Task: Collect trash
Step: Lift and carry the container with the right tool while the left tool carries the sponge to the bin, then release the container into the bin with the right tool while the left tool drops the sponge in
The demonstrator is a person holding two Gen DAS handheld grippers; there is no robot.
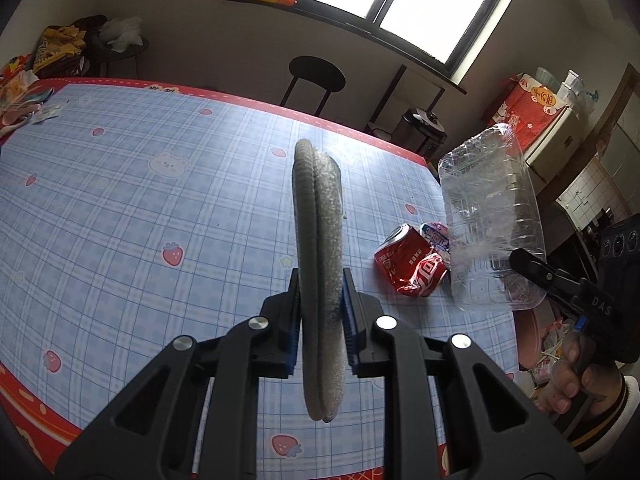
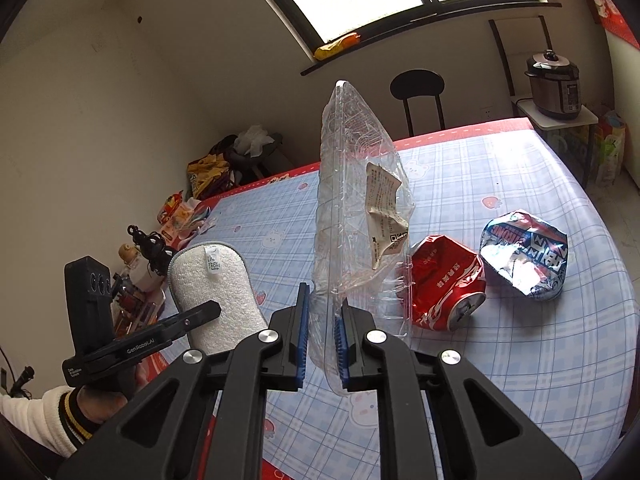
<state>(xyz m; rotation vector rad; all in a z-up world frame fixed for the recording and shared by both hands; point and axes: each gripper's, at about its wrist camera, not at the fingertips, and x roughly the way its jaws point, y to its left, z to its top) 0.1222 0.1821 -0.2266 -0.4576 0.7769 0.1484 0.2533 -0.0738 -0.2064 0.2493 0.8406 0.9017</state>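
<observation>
Paper label [image 2: 386,216] only right-view visible

In my left view the grey sponge [image 1: 320,280] hides the bench [image 1: 120,200] strip behind it, and the left hand-held gripper [image 1: 322,340] body runs off the bottom edge. The clear plastic tray [image 1: 492,216] covers part of the blue wrapper [image 1: 434,234] at right. In the right view, print on the paper label [image 2: 384,212] is too small for me to read, and the clutter at middle left blurs together.
</observation>
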